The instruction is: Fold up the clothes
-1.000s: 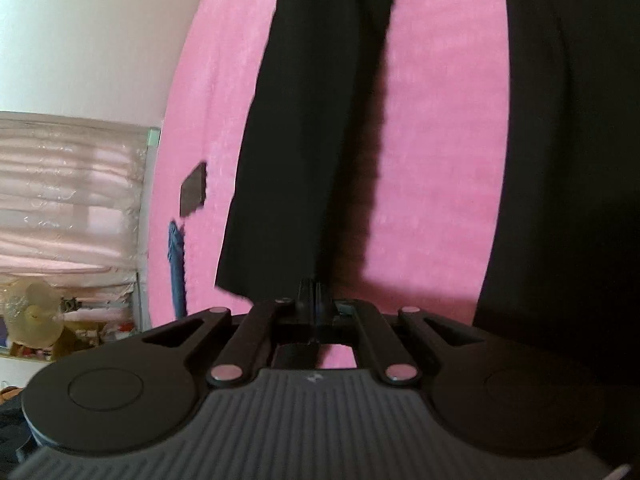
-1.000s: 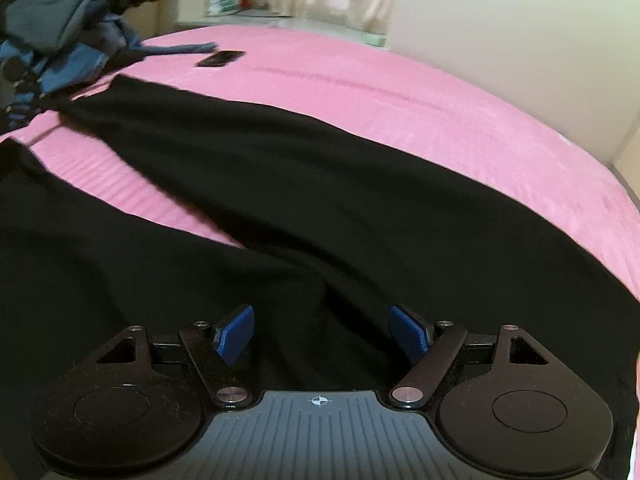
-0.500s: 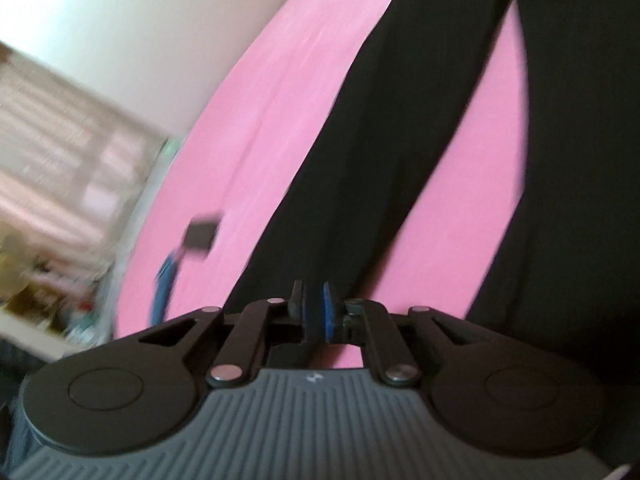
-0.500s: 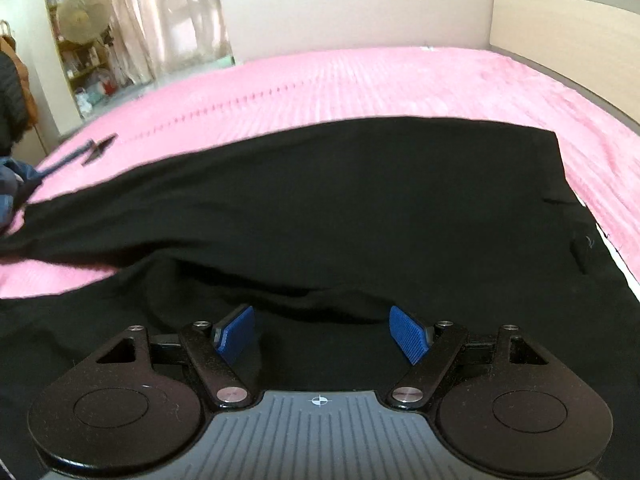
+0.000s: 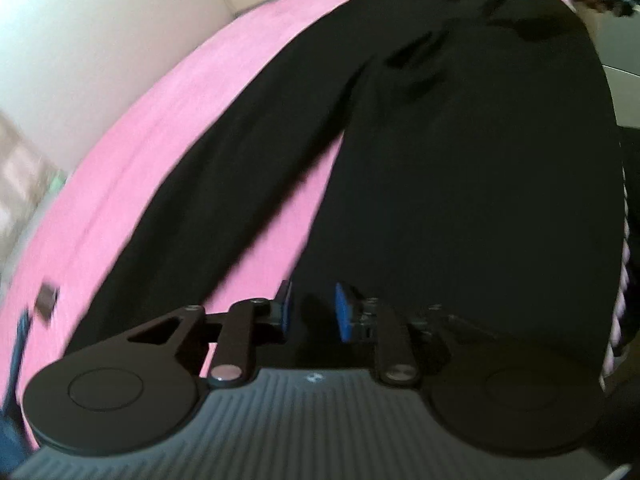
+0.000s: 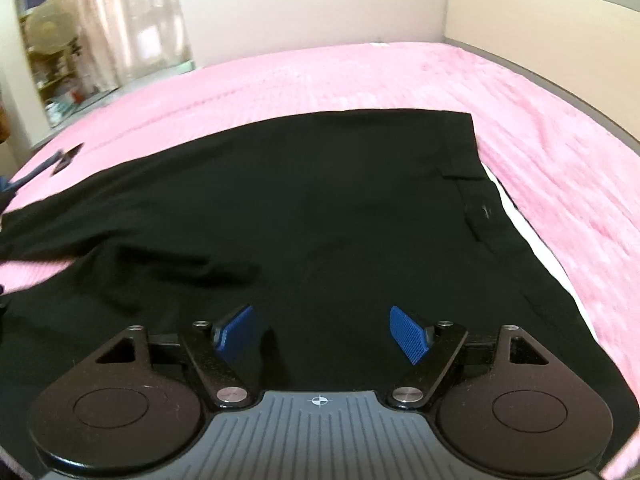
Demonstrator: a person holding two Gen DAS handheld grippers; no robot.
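The left gripper (image 5: 312, 310) is opening its blue-padded jaws, a narrow gap showing between them and no cloth caught there, which suggests it is letting go so the fabric can settle flat. Just past its fingertips the pair of black fabric trousers (image 5: 460, 168) is lying spread on the pink ribbed bedspread (image 5: 160, 128), the two legs parting in a V with a wedge of pink between them, probably laid out this way so one leg can be brought over the other. The right gripper (image 6: 322, 334) is hovering with its blue pads wide apart and empty over the trousers' upper part (image 6: 320, 200), the waistband running along the right edge, seemingly poised to take a fresh hold. A small dark flat object (image 6: 68, 158) is lying on the bedspread near its far left edge, well clear of the garment.
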